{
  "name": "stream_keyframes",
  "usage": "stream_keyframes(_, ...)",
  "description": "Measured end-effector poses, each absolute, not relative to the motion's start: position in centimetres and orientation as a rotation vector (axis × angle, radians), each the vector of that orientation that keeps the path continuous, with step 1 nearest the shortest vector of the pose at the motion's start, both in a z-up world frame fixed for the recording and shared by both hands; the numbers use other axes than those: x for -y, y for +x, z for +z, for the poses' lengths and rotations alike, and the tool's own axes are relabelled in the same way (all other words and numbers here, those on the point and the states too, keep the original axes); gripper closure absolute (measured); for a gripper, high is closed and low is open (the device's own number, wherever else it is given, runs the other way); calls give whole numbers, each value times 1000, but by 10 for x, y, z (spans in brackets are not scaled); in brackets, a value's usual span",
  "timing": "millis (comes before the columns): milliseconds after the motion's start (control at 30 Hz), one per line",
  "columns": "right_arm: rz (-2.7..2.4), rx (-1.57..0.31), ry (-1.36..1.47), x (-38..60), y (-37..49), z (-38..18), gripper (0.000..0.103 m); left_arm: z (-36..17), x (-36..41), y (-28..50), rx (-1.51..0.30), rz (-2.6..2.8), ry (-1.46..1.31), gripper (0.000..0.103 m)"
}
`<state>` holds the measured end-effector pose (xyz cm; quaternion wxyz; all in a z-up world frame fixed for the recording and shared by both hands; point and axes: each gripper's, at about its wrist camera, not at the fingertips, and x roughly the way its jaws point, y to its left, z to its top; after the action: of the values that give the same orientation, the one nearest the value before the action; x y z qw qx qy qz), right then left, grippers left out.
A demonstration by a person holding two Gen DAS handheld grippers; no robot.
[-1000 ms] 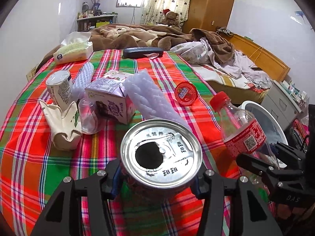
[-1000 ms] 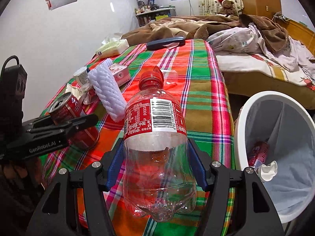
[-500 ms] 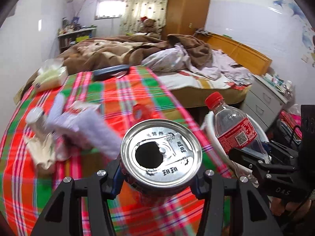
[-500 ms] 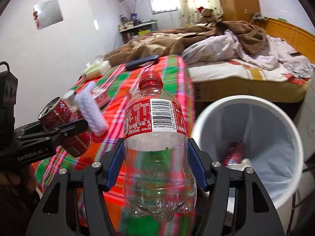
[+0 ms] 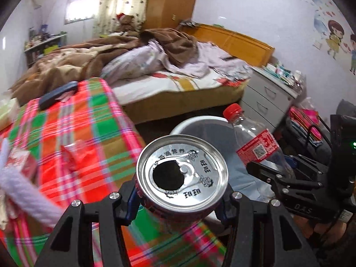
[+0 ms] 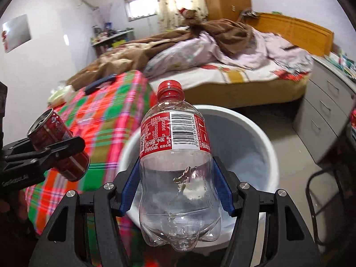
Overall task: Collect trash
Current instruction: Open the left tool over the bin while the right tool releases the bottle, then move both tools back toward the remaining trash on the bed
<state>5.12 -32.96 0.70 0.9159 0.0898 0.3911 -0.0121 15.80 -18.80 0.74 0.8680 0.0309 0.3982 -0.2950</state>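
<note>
My left gripper is shut on an opened red drink can, held above the table's right edge beside the white trash bin. The can also shows in the right wrist view. My right gripper is shut on an empty clear Coca-Cola bottle with a red cap, held upright over the near rim of the trash bin. The bottle also shows in the left wrist view, over the bin.
The table has a red-green plaid cloth with a white ribbed piece, a small carton and a dark case. An unmade bed lies behind. Grey drawers stand right of the bin.
Both grippers swung right, off the table toward the bin, still holding the can and the bottle. The bin now sits right behind the bottle.
</note>
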Motion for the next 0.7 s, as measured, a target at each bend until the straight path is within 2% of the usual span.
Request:
stream_keyframes(400,-88,-865,202,362,57,-18,39,-15,256,165,-867,-712,100,49)
stream_keyframes(467,-95,-864,181,360,59,-18,39,-13,257,164,-848,-702,113,42)
stream_keyframes(533,-86,-860,175,361,57,-18,39,-9,254,162,-833,-705,100,28)
stream_keyframes(700,-94,-819,202,366,51,-12,37,-1,248,157,-807,-692,100,26)
